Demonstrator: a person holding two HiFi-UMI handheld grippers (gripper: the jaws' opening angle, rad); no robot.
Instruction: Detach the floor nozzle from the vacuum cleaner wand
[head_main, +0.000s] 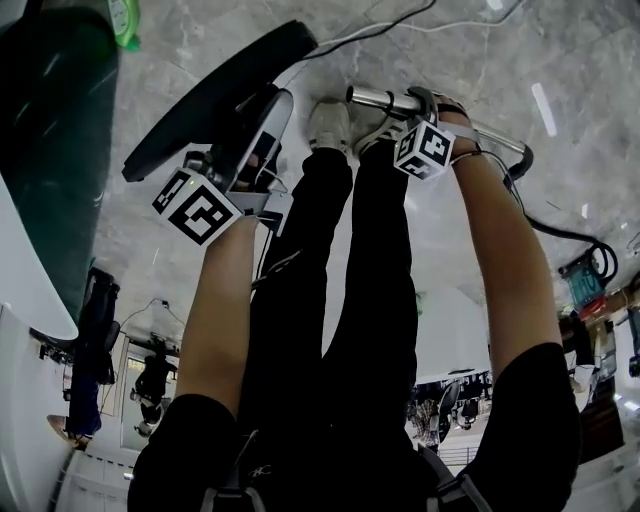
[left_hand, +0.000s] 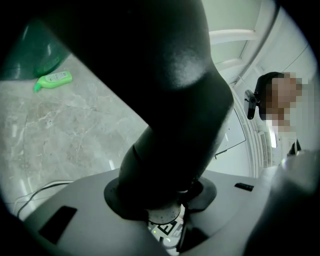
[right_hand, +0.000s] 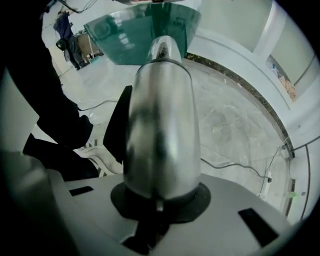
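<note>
my left tongs (head_main: 250, 150) stand about half closed, clamped on the black neck (left_hand: 170, 130) of the floor nozzle (head_main: 215, 95), which hangs over the floor (head_main: 560, 60) toward the head view's upper left. my right tongs (head_main: 425, 108) are nearly closed, pinching the chrome wand (head_main: 385, 99) just beyond my shoes (head_main: 330, 125). the wand's bare end looks clear of the neck, with a shoe showing between them, so i judge the parting all but done. to do it well i'd hold both grips firm, draw the pieces apart along the tube's line rather than bending, and mind the nozzle's weight tipping in my left grip.

the head view shows both pieces and the gap between them, which neither gripper view does. only the left gripper view shows a green object (left_hand: 52, 80) lying on the floor and a person standing by. only the right gripper view shows the tube seated squarely between my jaws, which the marker cube hides from above.
</note>
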